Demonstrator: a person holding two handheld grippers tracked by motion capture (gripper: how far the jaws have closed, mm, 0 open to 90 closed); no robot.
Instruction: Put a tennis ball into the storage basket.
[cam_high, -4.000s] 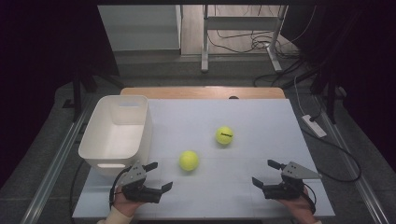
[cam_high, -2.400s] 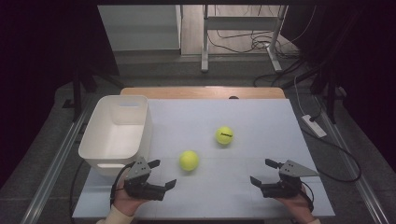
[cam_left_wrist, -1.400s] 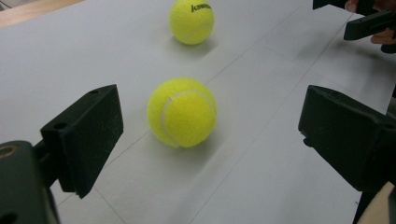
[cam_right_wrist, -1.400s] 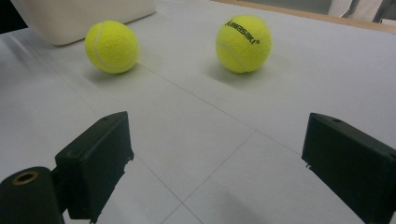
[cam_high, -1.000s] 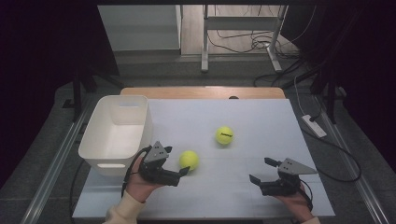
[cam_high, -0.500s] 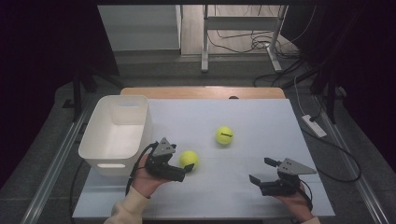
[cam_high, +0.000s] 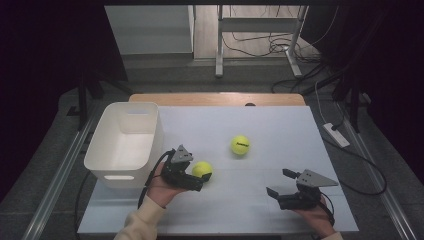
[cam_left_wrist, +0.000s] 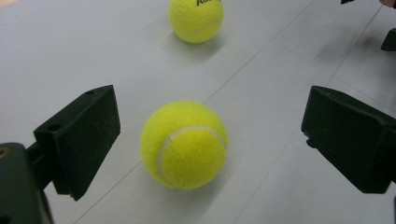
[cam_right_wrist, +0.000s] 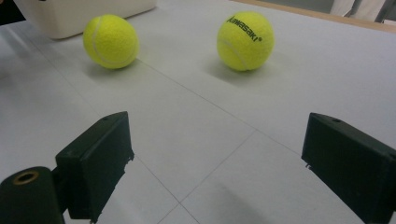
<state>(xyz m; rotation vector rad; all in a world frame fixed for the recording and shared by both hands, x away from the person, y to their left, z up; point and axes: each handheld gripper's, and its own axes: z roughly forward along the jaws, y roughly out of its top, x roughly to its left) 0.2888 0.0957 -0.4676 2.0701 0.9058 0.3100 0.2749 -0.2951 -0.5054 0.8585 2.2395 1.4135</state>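
While the left claw (cam_left_wrist: 205, 154) gapes, the tennis ball (cam_left_wrist: 184, 144) (fuzzy yellow, white-seamed) sits ungripped.

The near tennis ball (cam_left_wrist: 184, 144) and the Kawasaki-printed tennis ball (cam_right_wrist: 245, 40) look fuzzy, felt-covered; the table (cam_high: 280, 130) is smooth and matt; the white bin (cam_high: 127, 137) looks like plastic.

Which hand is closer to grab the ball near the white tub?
The left. Its tongs are open with the nearer tennis ball between the jaws, not yet squeezed, right beside the white tub. The right tongs sit open, far across the table from both balls.
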